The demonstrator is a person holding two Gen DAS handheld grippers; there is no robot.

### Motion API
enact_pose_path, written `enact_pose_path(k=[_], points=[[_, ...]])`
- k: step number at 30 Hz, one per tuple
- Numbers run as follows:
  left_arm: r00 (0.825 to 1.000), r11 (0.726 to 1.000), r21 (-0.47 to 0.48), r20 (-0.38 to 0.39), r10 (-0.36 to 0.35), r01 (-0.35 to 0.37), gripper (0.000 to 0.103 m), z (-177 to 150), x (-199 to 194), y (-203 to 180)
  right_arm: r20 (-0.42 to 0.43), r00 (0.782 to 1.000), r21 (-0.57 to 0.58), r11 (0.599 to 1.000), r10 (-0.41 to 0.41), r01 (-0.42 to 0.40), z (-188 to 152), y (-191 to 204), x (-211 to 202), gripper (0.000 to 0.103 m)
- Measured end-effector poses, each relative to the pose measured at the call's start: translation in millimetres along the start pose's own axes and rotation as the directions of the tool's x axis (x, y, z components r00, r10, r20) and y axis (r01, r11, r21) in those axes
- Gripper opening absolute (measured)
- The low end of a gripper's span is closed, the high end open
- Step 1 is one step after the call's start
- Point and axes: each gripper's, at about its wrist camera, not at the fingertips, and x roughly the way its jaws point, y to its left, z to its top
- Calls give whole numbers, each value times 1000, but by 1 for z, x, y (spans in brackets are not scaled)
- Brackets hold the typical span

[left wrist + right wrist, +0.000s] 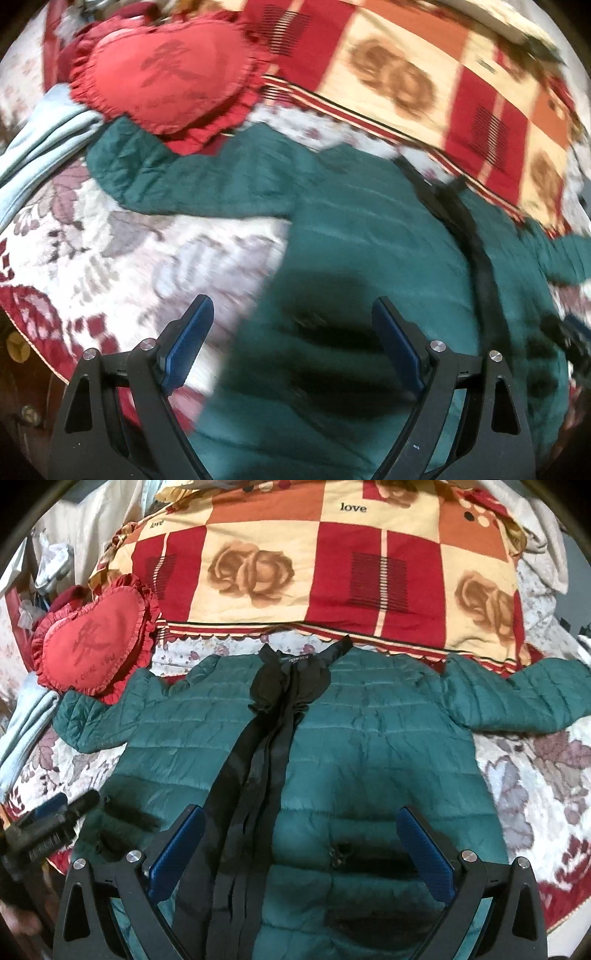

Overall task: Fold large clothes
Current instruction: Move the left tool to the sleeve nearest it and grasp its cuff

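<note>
While jacket (351,738) lies flat on bedspread (535,775), both grippers (301,845) gape, w/ nothing held.

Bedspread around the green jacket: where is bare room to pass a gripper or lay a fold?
Bare floral bedspread lies below the jacket's right-hand sleeve, and a smaller patch under the other sleeve. Crowded: heart pillow touches that sleeve; patchwork quilt borders the collar.
</note>
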Motion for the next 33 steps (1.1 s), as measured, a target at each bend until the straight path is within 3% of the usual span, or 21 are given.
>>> enact_pose_path(k=[11,16,21,25,31,33], points=[[991,970,-204,-33,130,-134,88,55,42,97,-20,1000,-34,999,-5,4,5,2,26,103],[981,958,-208,-29,194,-196,88,68,53,116,-2,1000,-65,998,2,-2,9,4,30,103],[960,934,-226,-23,278,-276,88,83,67,144,-9,998,-22,998,60,-61,10,-1,32,103],[930,900,-241,-31,367,-363,88,99,83,169,-43,996,11,996,84,-84,6,-4,41,103],[900,860,-275,-52,433,-430,88,124,109,206,-42,998,-48,998,43,-45,3,5,44,103],[900,856,-290,-49,433,-428,88,130,117,217,-44,998,-61,997,39,-42,2,6,45,103]])
